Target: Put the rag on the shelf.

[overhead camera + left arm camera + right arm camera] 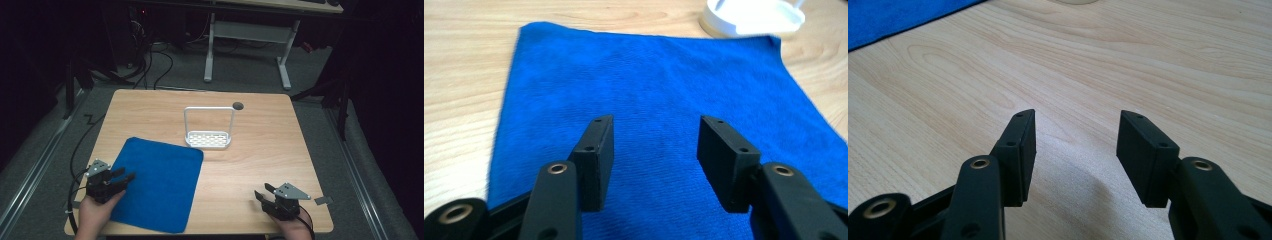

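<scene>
A blue cloth [157,184] lies flat on the left half of the wooden table [260,150]. Behind it stands a white rack [208,138] with a perforated base and a tall loop handle. My left gripper [126,176] hovers over the cloth's left edge, jaws open, nothing between them; in the left gripper view the cloth [649,100] spreads ahead of the gripper [655,122] and the rack's base [751,17] sits at the top. My right gripper [263,192] rests open near the front right over bare wood, its open gap [1077,116] empty, a cloth corner [893,15] far left.
A round dark hole [238,105] marks the table's back edge. A small grey tab [323,200] lies at the front right corner. Cables trail on the floor at left, and a white desk frame [247,45] stands beyond the table.
</scene>
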Motion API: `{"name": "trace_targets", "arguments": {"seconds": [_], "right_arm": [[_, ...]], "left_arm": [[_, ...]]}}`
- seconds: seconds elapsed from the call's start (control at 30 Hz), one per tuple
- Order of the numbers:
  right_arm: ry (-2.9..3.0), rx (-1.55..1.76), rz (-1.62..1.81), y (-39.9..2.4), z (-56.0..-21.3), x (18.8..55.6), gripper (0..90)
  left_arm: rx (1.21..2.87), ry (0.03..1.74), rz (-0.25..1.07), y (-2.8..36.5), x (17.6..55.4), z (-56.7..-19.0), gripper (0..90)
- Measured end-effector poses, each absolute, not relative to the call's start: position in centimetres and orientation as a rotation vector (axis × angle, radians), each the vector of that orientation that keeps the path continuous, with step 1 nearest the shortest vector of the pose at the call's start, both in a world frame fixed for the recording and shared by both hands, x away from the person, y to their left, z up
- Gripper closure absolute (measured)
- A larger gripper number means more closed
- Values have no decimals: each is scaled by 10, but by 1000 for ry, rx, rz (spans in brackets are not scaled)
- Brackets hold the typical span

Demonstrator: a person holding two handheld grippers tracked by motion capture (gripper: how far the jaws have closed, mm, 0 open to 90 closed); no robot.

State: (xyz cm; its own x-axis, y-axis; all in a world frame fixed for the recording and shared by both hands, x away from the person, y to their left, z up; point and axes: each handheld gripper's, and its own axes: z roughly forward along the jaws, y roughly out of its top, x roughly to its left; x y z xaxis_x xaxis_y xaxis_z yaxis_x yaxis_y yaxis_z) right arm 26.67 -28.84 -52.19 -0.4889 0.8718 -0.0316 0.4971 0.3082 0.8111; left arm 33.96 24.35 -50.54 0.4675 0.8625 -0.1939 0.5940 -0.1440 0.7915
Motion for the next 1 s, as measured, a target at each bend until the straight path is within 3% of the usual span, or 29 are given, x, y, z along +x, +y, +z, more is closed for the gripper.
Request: {"name": "trace_targets", "arguments": {"seconds": [0.37, 0.47, 0.5, 0.57, 0.6, 0.67, 1.0], "right_arm": [[2126, 1206, 1070, -289, -523, 266, 510], [2132, 1205, 1068, -288, -523, 266, 512], [2133, 1205, 1069, -288, -523, 266, 512], [2137, 1203, 1067, -287, -524, 267, 513], [2137, 1204, 1068, -287, -524, 266, 513], [2136, 1208, 1069, -288, -524, 266, 513], [2138, 1197, 1076, -287, -524, 267, 518]], "left_arm": [[1851, 1254, 366, 244, 341, -512, 491], [1909, 1225, 330, 238, 341, -514, 645], [1934, 1207, 308, 232, 341, -514, 645], [1991, 1177, 292, 223, 340, -516, 823], [2065, 1159, 280, 212, 339, -519, 852], [2132, 1152, 303, 204, 339, -523, 864], [2134, 1032, 227, 168, 324, -526, 868]]}}
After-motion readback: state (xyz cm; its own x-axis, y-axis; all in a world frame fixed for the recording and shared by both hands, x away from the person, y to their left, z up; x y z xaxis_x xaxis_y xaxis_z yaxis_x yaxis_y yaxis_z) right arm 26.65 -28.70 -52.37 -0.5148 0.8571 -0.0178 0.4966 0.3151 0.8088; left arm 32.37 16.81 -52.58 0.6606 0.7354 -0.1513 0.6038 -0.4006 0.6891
